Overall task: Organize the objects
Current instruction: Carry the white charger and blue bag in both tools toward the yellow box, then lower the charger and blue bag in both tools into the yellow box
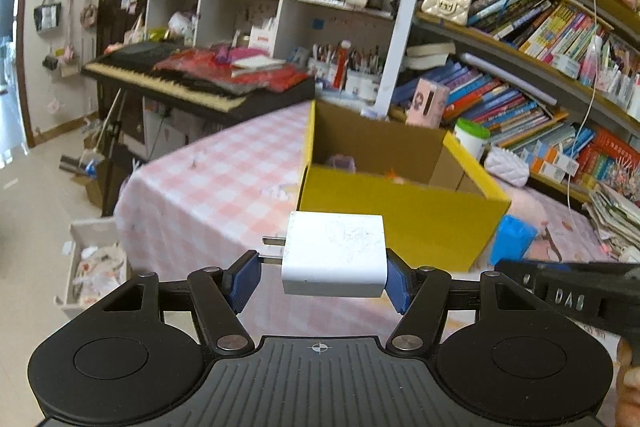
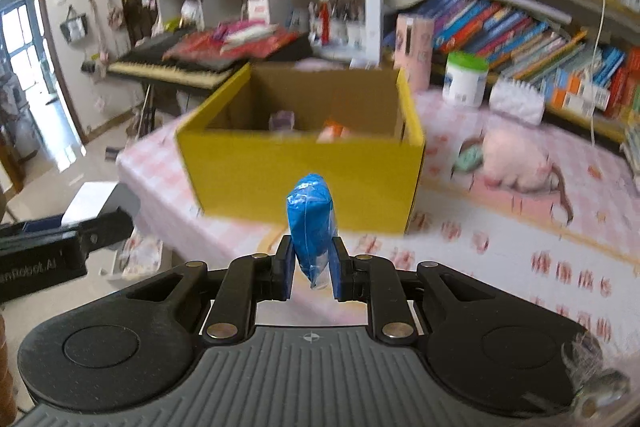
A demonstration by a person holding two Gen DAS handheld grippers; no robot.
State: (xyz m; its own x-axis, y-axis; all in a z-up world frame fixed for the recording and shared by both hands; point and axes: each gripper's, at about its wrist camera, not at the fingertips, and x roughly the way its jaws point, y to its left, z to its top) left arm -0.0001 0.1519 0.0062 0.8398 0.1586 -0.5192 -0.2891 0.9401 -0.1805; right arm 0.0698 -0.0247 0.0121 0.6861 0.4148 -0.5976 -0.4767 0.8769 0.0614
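Left gripper [image 1: 324, 277] jaws clamp a white charger [image 1: 334, 253] before the yellow box [image 1: 400, 215]; only the right view shows the right gripper [image 2: 311, 273] jaws pinching a blue packet [image 2: 311, 223].

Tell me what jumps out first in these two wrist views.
The yellow box on the pink checked table, open-topped, fills the middle of both views. In front of it the left gripper holds a white charger and the right gripper pinches a blue packet. Crammed bookshelves rise behind.
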